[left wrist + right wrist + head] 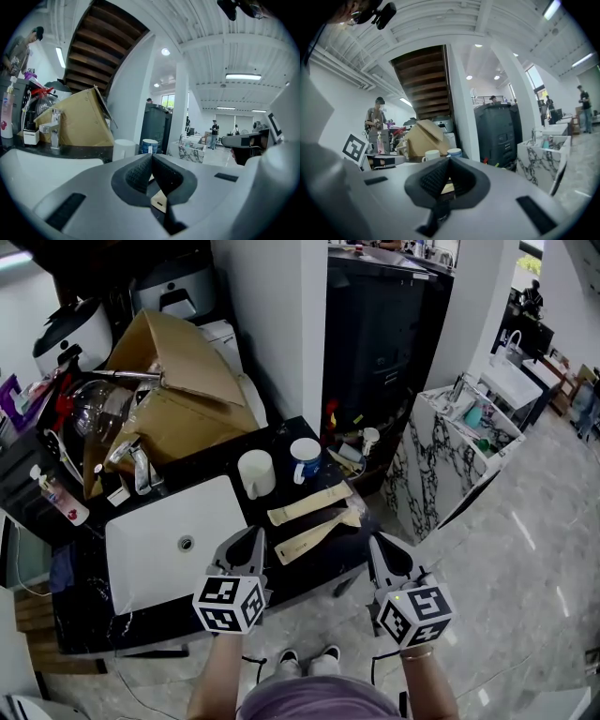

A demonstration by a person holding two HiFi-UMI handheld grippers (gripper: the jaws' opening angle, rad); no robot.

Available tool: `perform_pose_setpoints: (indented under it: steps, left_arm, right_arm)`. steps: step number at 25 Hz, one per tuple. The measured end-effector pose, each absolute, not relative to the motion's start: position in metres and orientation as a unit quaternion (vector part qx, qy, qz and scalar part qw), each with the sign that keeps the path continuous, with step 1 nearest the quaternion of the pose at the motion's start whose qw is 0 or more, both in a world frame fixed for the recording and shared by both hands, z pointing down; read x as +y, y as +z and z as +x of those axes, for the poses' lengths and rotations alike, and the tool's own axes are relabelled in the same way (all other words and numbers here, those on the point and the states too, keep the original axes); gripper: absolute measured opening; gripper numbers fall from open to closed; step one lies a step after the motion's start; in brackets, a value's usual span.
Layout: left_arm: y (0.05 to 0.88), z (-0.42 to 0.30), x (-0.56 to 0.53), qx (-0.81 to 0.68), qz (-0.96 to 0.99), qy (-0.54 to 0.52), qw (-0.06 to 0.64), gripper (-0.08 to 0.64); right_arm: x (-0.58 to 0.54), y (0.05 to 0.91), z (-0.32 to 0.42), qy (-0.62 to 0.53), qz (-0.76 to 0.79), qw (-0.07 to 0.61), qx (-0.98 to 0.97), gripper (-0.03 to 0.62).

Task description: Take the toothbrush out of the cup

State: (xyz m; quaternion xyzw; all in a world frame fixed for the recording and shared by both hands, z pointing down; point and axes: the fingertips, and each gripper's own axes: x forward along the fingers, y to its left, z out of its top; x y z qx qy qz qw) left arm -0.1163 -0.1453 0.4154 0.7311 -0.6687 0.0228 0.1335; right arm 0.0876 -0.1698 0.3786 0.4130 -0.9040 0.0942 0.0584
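A white cup [255, 472] and a blue-and-white mug [306, 460] stand on the black counter [281, 442], right of the sink. I cannot make out a toothbrush in either one. Two tan toothbrush boxes [309, 504] lie in front of them. My left gripper [257, 532] hangs shut and empty over the counter's front edge, short of the boxes. My right gripper [375, 542] is also shut and empty, just off the counter's right front corner. In the left gripper view the shut left gripper [151, 155] points at the white cup [124, 149] and mug [150, 146]. The right gripper view shows the shut right gripper [449, 159] below both cups [431, 155].
A white sink basin [141, 568] with a chrome faucet [141, 465] fills the counter's left. Behind it stand a cardboard box [187, 381] and a soap bottle [61, 493]. A tall black cabinet [384, 343] and a marble-patterned stand [450, 456] are at the right.
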Motion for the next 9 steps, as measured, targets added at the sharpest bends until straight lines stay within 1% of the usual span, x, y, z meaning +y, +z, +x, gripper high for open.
perform_pose_setpoints:
  steps: [9]
  left_arm:
    - [0.411, -0.102, -0.151, -0.662, 0.738, 0.05, 0.12, 0.002]
  right_arm:
    - [-0.175, 0.381, 0.1, 0.088, 0.411, 0.059, -0.905, 0.002]
